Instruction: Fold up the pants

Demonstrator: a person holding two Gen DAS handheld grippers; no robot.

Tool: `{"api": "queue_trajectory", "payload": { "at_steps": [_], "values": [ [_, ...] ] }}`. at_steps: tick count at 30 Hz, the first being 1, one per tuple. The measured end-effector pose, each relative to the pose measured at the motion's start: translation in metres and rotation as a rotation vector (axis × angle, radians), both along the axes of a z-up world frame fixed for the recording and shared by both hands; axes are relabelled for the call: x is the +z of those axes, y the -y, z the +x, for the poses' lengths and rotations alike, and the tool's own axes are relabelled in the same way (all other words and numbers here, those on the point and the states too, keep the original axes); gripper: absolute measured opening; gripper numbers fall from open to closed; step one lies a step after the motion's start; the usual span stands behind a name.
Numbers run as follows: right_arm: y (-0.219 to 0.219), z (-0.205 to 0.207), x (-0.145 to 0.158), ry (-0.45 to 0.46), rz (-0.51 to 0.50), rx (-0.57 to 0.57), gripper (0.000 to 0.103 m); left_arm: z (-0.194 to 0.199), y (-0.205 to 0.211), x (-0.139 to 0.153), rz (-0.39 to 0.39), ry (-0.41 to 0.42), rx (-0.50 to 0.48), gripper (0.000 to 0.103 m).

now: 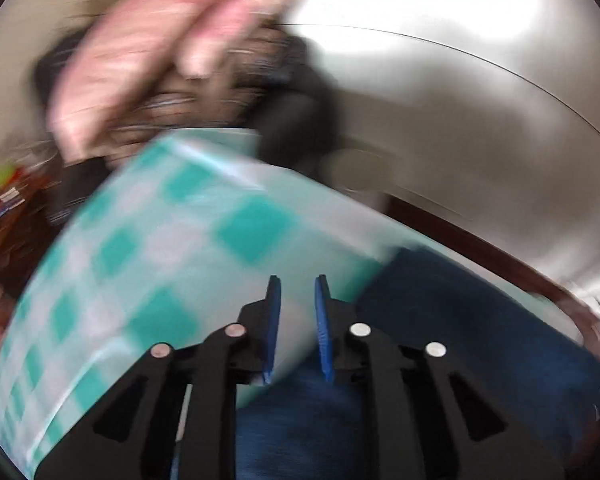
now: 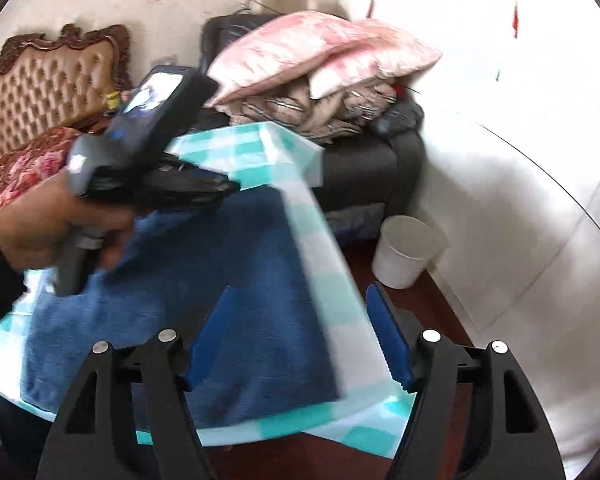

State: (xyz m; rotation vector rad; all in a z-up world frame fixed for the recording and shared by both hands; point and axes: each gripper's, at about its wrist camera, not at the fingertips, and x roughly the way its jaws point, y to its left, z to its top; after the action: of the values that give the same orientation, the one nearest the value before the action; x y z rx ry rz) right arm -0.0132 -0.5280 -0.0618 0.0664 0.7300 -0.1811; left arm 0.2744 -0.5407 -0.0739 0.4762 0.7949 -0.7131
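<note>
Dark blue pants [image 2: 228,280] lie folded flat on a table under a teal and white checked cloth [image 2: 332,280]. My right gripper [image 2: 300,288] hovers over the pants' near right part, near their right edge. It is open wide and nothing touches its blue pads. A hand [image 2: 60,220] holds my left gripper [image 2: 220,188] above the pants' far left end. The left wrist view is blurred. There the left gripper [image 1: 298,280] shows a narrow bare gap between its pads, over the cloth beside the pants [image 1: 440,320].
Behind the table a dark armchair [image 2: 372,160] carries piled bedding and pink pillows [image 2: 320,52]. A white bin [image 2: 408,252] stands on the dark wood floor to the right, by the white wall. A tufted headboard [image 2: 48,88] and floral fabric [image 2: 32,160] are at far left.
</note>
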Motion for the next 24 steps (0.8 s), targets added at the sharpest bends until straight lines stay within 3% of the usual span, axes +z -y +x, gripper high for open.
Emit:
{"api": "queue_trajectory", "payload": {
  "at_steps": [1, 3, 4, 5, 7, 9, 11, 16, 22, 24],
  "values": [
    [-0.005, 0.001, -0.003, -0.009, 0.0, 0.01, 0.066, -0.002, -0.006, 0.007, -0.046, 0.016, 0.008, 0.02],
    [-0.01, 0.005, -0.013, -0.037, 0.017, 0.007, 0.066, -0.021, -0.018, 0.026, -0.135, 0.066, -0.037, 0.033],
    [-0.009, 0.009, -0.022, -0.072, 0.037, 0.001, 0.066, -0.035, -0.021, 0.031, -0.154, 0.069, -0.079, 0.043],
    [-0.007, 0.013, -0.03, -0.11, 0.053, -0.008, 0.066, -0.043, -0.022, 0.031, -0.152, 0.053, -0.113, 0.045],
    [-0.006, 0.017, -0.044, -0.15, 0.045, -0.02, 0.066, -0.058, -0.023, 0.027, -0.137, 0.023, -0.159, 0.045],
    [-0.01, 0.017, -0.046, -0.15, 0.01, -0.01, 0.067, -0.068, -0.022, 0.014, -0.117, -0.066, -0.185, 0.044],
    [-0.011, 0.016, -0.048, -0.155, 0.001, -0.012, 0.067, -0.071, -0.02, 0.0, -0.101, -0.086, -0.18, 0.032],
    [-0.011, 0.016, -0.051, -0.154, 0.005, -0.011, 0.067, -0.051, -0.026, -0.004, -0.121, -0.081, -0.053, 0.009],
    [-0.013, 0.017, -0.051, -0.16, 0.008, -0.011, 0.067, -0.008, -0.053, -0.013, -0.088, -0.087, 0.17, 0.012],
    [-0.013, 0.02, -0.051, -0.162, 0.007, -0.011, 0.067, -0.006, -0.071, -0.007, -0.113, -0.079, 0.232, 0.012]
  ]
}}
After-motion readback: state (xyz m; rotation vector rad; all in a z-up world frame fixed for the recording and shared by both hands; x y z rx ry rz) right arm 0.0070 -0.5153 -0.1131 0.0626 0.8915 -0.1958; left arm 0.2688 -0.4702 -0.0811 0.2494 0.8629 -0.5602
